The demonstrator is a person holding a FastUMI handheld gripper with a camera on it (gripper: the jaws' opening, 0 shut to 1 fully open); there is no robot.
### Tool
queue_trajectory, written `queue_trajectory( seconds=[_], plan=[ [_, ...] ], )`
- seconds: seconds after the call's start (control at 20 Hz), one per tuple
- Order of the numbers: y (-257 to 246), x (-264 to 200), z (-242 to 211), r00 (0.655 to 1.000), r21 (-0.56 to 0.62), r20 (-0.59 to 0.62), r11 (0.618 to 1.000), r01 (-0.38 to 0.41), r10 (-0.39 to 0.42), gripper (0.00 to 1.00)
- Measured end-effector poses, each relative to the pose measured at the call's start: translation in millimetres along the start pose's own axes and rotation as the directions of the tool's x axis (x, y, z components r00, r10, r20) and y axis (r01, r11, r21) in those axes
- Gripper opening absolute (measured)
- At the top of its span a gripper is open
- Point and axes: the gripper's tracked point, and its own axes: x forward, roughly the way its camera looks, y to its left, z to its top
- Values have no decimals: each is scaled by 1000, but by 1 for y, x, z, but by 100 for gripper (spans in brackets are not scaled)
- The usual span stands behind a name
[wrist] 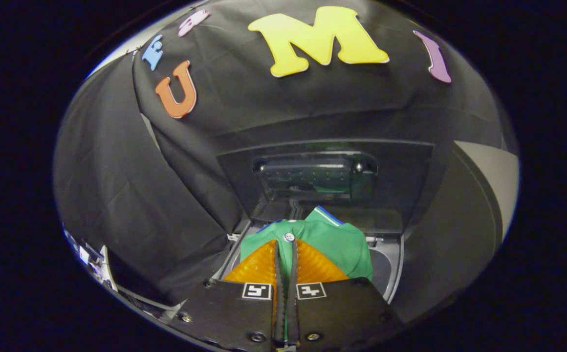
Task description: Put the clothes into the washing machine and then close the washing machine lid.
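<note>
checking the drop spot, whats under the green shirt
The green shirt, pinched between the fingers, hangs over the washing machine opening; the drum below is covered.

Gripper [286, 249] pinches green shirt [332, 239] above washing machine [396, 274]

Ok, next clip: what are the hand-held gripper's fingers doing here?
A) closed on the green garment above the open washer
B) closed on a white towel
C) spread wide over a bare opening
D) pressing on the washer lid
A: the hand-held gripper has its fingers pinched together on the green garment, which hangs over the washing machine with its lid raised.
</note>
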Motion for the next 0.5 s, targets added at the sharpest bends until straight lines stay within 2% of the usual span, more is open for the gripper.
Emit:
queue_trajectory(
  seconds=[0.5],
  plan=[
    [-26, 59, -55, 989, 29, -128, 997, 77, -73, 6]
  ],
)
